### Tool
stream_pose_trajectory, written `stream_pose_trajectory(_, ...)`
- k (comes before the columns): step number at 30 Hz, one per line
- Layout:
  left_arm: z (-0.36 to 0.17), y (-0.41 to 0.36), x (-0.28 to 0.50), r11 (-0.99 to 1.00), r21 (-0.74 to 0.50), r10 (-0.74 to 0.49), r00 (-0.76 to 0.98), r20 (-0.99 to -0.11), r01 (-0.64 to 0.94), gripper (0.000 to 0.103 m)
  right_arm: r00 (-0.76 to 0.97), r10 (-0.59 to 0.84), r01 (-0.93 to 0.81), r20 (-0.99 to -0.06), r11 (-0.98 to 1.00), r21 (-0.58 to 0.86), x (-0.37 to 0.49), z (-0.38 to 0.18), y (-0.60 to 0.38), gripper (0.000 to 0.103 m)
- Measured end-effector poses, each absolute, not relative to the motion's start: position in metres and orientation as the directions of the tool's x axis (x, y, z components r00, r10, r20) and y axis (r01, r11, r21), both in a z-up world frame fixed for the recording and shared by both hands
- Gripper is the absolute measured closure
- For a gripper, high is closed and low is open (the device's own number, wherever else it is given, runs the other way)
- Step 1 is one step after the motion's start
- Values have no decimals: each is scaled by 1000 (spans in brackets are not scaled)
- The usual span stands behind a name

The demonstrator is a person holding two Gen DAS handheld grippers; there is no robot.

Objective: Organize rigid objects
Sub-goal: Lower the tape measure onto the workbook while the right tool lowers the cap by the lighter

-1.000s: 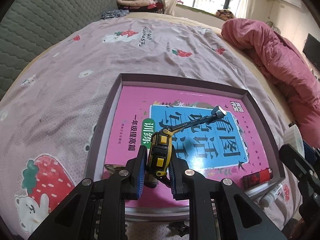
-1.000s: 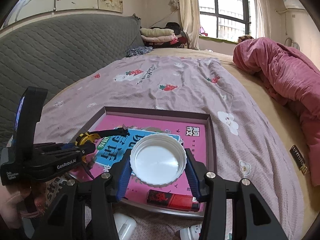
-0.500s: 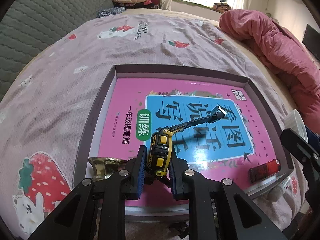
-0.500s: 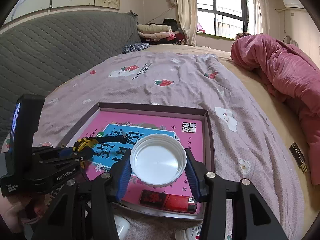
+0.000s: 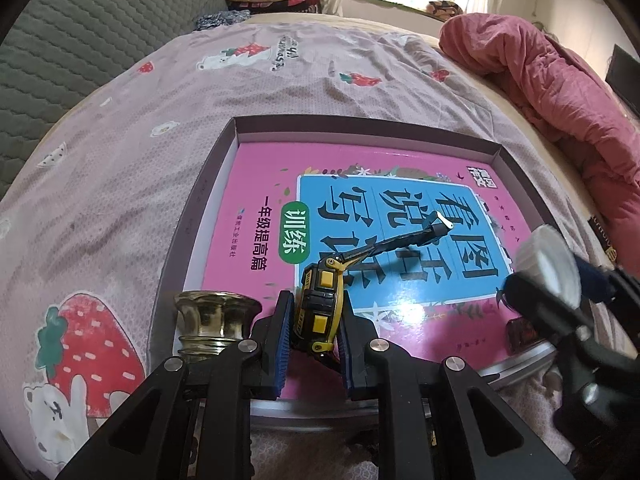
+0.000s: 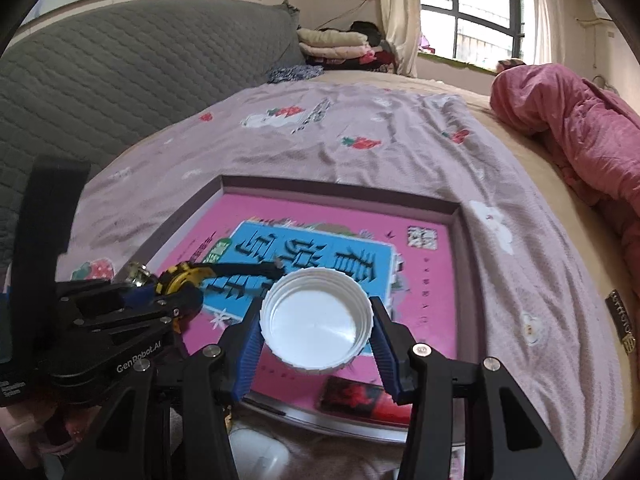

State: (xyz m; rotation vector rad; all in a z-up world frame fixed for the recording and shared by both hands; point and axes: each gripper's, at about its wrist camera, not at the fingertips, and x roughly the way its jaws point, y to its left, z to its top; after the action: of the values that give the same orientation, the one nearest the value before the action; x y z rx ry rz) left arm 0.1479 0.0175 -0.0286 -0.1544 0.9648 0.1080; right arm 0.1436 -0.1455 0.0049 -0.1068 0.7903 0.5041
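Observation:
A shallow dark-rimmed tray (image 5: 360, 125) (image 6: 340, 184) lies on the bed with a pink book (image 5: 256, 184) (image 6: 424, 280) flat inside it. My left gripper (image 5: 316, 320) (image 6: 172, 292) is shut on a yellow-and-black toy excavator (image 5: 320, 300) above the tray's near left part, and the toy's arm reaches out over the book. My right gripper (image 6: 316, 308) is shut on a white screw lid (image 6: 316, 328) (image 5: 548, 264), hollow side facing the camera, over the tray's near right part. A red lighter (image 6: 360, 398) (image 5: 520, 330) lies in the tray by its front rim.
A golden glass holder (image 5: 216, 316) (image 6: 138, 272) stands at the tray's near left corner, close to my left fingers. A heaped pink quilt (image 5: 560, 92) (image 6: 580, 128) fills the right. A small dark packet (image 6: 620, 320) lies on the sheet. A white bottle (image 6: 256, 452) lies below the tray.
My right gripper has come down and in over the tray's near right corner with the lid. The golden glass holder has come into the left wrist view; the excavator stays gripped.

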Motion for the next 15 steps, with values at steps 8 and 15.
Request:
stream_pose_trajectory(8,-28,20,145,985,-75,25,565,-825,-154,83,530,428,-527,-732,843,111,141,-11,-132,53)
stream_pose_trajectory(15,-28,21,145,986,-74,25,564,-825,-152,83,501,433,-525,-749,840,135,143,-17,-131,53)
